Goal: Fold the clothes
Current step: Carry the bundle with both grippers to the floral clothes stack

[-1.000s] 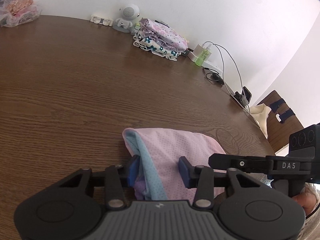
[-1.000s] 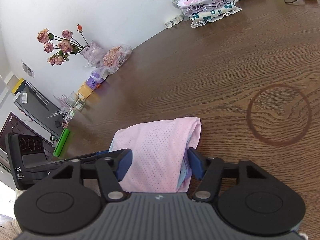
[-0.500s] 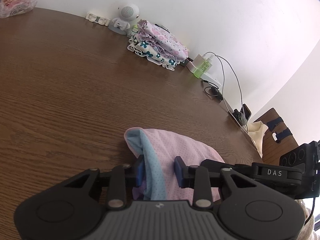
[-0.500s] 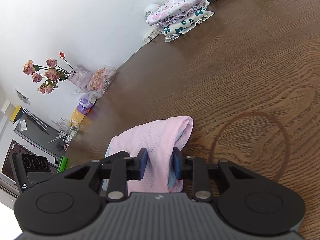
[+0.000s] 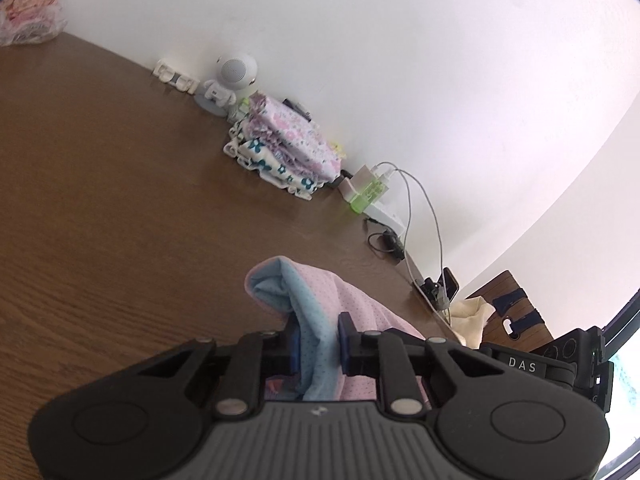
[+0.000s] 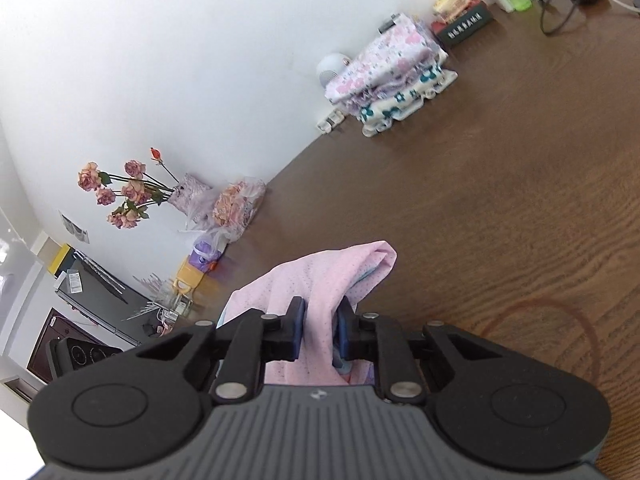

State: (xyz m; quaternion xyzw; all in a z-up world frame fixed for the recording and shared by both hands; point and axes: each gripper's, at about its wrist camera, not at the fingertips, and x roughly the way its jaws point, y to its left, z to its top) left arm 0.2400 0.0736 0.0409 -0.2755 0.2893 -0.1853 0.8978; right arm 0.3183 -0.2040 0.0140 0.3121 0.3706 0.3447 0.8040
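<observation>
Garment (image 5: 320, 312), pink with blue lining, lay bunched between both grippers' fingers; left gripper (image 5: 319, 346) and right gripper (image 6: 319, 330) had just closed, pinching it. Soft, light, floppy; best held at edges.

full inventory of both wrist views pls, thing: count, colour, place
garment: 1, pink with light-blue lining, near table edge, pinched at both ends
folded clothes stack: 1, floral purple and teal, by the wall
table: 1, dark brown wood
speaker figure: 1, white, beside the stack
power strip: 1, white, cables plugged in
flower bunch: 1, dusty pink, far end
left gripper: black, jaws just closed on the garment
right gripper: black, jaws just closed on the garment
</observation>
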